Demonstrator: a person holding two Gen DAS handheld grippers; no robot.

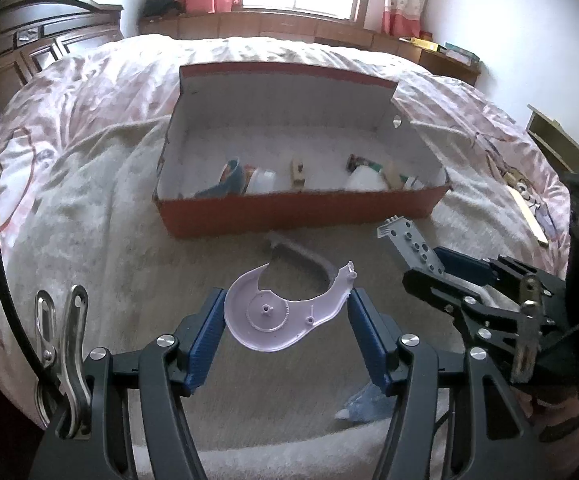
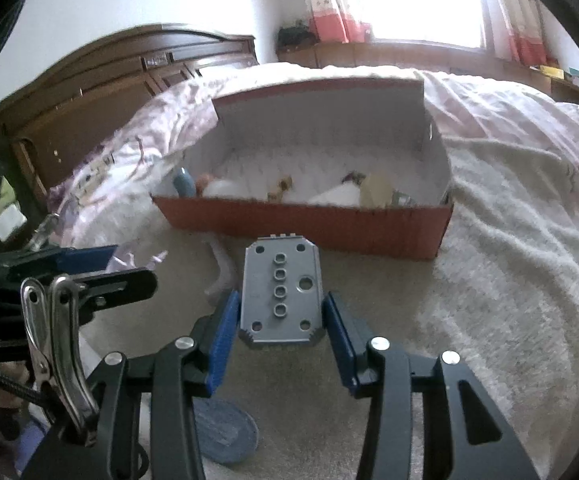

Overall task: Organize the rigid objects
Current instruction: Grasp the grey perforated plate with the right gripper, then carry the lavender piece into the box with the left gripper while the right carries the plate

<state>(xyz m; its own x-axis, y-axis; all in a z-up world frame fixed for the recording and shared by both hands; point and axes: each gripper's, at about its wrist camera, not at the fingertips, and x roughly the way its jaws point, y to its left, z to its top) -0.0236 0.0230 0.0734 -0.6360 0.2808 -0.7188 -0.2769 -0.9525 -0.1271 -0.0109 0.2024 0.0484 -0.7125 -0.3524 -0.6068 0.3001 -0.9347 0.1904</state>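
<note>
Left gripper (image 1: 287, 312): its two blue pads are pressing on the rims of a pale lilac plastic shell, one pad on each side, so the jaws are standing fairly wide around a broad piece.
Lilac shell (image 1: 277, 316): it is sitting flat between the left jaws, a round half-casing with a toothed ring and small pegs moulded inside, its hooked end reaching past the right pad.
Right gripper (image 2: 281, 320): its jaws are gripping a grey plate by its two long edges, set narrower than the left pair.
Grey plate (image 2: 279, 296): it is sticking out forward from between the right jaws, a flat studded building-block plate with a row of studs down its middle and holes near its corners.
Red box (image 1: 301, 210): it is lying open ahead of both pairs of jaws, beyond the held pieces, with its lid flap standing up at the far side.
Box contents: a blue item (image 1: 233, 178), a white tub (image 1: 261, 182), a small wooden block (image 1: 298, 176) and a white bottle (image 1: 363, 180) are lying along the near wall inside.
Blanket (image 1: 129, 240): the cream fleece is spreading under both jaws and under the box.
Blue disc (image 2: 225, 432): it is lying on the blanket below the right jaws, close to the camera.
Grey curved piece (image 1: 309, 256): it is lying on the blanket just ahead of the left jaws, between them and the box.
</note>
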